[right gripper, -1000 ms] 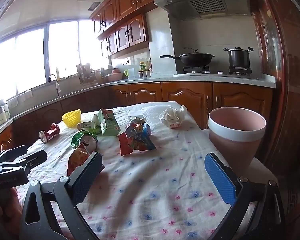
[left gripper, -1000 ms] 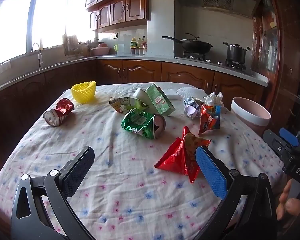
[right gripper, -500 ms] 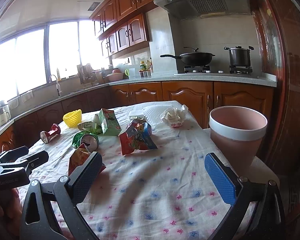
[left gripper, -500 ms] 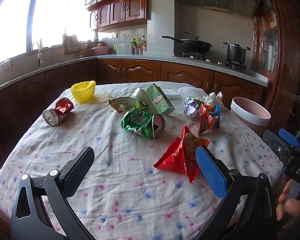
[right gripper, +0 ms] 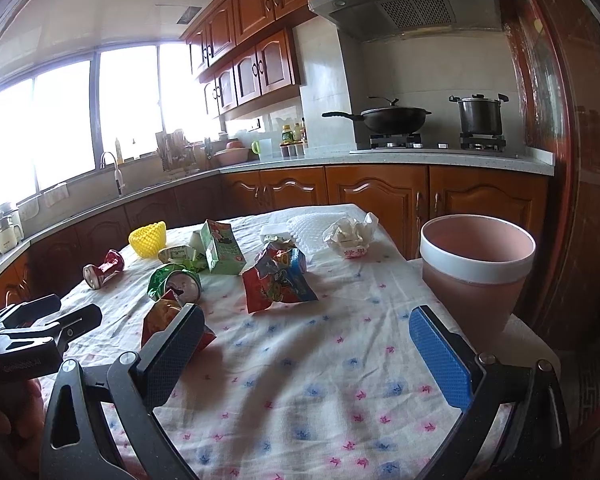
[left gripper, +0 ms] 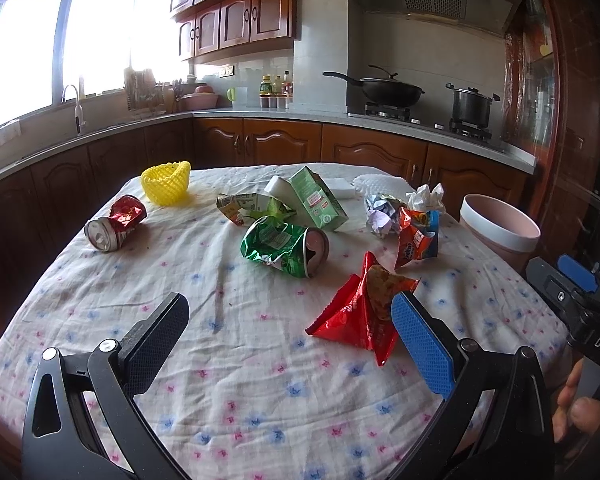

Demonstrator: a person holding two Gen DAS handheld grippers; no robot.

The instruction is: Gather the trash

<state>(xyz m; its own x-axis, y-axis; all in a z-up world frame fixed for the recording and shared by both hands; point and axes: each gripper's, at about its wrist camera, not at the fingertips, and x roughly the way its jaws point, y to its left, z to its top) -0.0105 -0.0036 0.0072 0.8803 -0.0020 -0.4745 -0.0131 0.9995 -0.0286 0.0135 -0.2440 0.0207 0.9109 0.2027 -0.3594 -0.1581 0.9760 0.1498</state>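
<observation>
A desk [left gripper: 260, 380] under a white cloth printed with small pink and blue flowers carries the scattered trash, and a pink bin with a white rim [right gripper: 478, 268] stands just off its far right corner, open and upright. Both grippers hover above the near edge of the cloth with nothing between their fingers: the left gripper [left gripper: 290, 328] is spread wide, its blue pad just in front of a red snack bag [left gripper: 360, 312], and the right gripper [right gripper: 304, 342] is equally spread over bare cloth, its dark pad overlapping that same red bag in its own view. The body of the right tool shows the letters "DAS" at the edge of the left view; the rest is cut off. Near the middle of the desk a green milk carton [left gripper: 318, 200] lies tilted, with print too small to read, beside a flattened pale carton [left gripper: 244, 208]. In front of them lies a crushed green can [left gripper: 284, 246], its open end facing the cameras. A crumpled orange and blue snack bag [left gripper: 418, 236] stands to its right, with cartoon print but no legible name. A yellow foam fruit net [left gripper: 167, 182] sits far left, and a crushed red can [left gripper: 116, 222] lies on its side near it. A ball of crumpled paper [left gripper: 380, 212] and a white wrapper [right gripper: 350, 234] with red characters, too blurred to read, lie at the far right.
</observation>
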